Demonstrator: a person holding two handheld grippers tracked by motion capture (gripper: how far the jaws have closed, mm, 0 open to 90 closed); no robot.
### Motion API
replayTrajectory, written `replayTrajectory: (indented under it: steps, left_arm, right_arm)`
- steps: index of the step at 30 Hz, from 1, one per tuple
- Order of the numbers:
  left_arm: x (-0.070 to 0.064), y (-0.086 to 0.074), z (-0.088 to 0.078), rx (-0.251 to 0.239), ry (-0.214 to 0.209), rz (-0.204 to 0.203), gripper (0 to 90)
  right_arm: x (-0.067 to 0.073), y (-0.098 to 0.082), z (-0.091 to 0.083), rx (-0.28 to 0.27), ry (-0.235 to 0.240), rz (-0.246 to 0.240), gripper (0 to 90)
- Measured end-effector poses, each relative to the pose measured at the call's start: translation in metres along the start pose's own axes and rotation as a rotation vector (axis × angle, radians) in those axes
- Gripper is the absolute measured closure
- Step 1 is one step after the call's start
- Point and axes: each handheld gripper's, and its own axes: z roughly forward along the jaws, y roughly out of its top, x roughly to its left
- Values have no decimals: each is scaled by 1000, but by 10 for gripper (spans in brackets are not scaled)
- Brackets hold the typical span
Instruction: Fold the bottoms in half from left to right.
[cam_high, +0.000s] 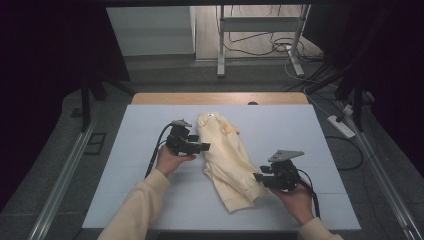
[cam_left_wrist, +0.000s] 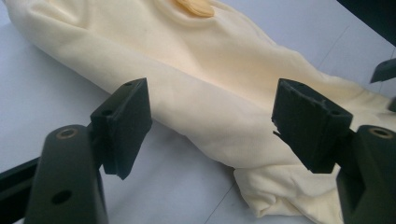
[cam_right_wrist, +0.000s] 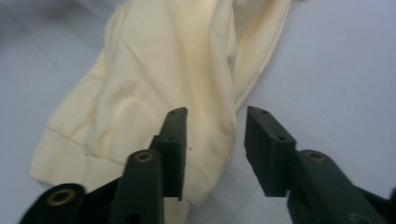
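Lying crumpled at the white table's (cam_high: 150, 200) centre, a cream garment (cam_high: 227, 160) awaits straightening. Left gripper (cam_high: 204, 146) at nine o'clock, right gripper (cam_high: 258, 176) at four, both gaping, holding nothing.

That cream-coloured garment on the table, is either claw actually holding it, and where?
Neither. The left gripper and right gripper stand open beside the garment; no pads press it.

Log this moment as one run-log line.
left gripper: open, beside garment | right gripper: open at hem | garment: crumpled on table
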Motion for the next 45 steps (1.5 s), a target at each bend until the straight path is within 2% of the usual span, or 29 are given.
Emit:
replayTrajectory:
  steps: [4,7,9,14,19,24,26,32,38,42,45]
  left_arm:
    - [1,0,-1,-2,2,1,278]
    - [1,0,-1,-2,1,-1,277]
    - [1,0,-2,-4,1,-2,277]
    - [1,0,-1,-1,-1,-1,274]
    - [1,0,-1,1,0,0,274]
    - [0,0,-1,5,1,6,274]
    - [0,0,-1,6,1,6,274]
    - [0,0,0,13,0,9,272]
    - [0,0,-1,15,1,12,270]
    - [0,0,-1,13,-1,14,269]
    - [0,0,-1,11,-1,10,270]
  right_arm:
    - [12,7,-6,-40,34,-52,491]
    - [22,11,-5,-46,69,-80,471]
    - [29,12,-3,-37,94,-98,462]
    - [42,15,4,-5,110,-147,466]
    - [46,14,10,16,130,-145,466]
    - [50,12,21,68,117,-175,469]
    - [51,11,24,89,105,-188,488]
    - [47,6,30,127,77,-183,582]
    - [45,6,34,150,34,-214,731]
    - [43,8,32,137,49,-205,780]
    - [43,12,26,98,95,-188,788]
